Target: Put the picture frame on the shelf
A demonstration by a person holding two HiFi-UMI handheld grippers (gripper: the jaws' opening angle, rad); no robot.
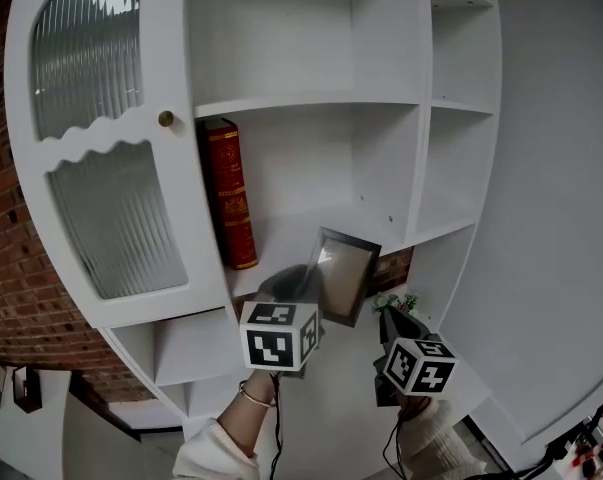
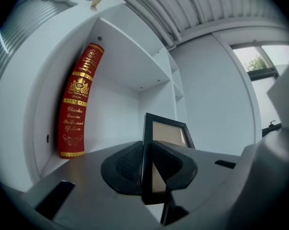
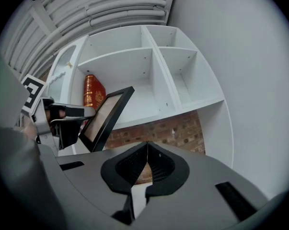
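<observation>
White shelf (image 1: pixel 311 102), red book (image 1: pixel 228 193) inside; left tongs (image 2: pixel 148 166) tight on picture frame (image 2: pixel 167 131), right tongs (image 3: pixel 147 164) clenched, empty.

We find the book (image 1: pixel 228 193) standing at the left end of the middle shelf (image 1: pixel 311 230), just right of the cabinet door (image 1: pixel 101 168). The picture frame (image 1: pixel 343 273) hangs before that shelf, right of the book, between the left gripper's (image 1: pixel 306 290) jaws. The right gripper (image 1: pixel 391 320) sits right of the frame, apart from it.
</observation>
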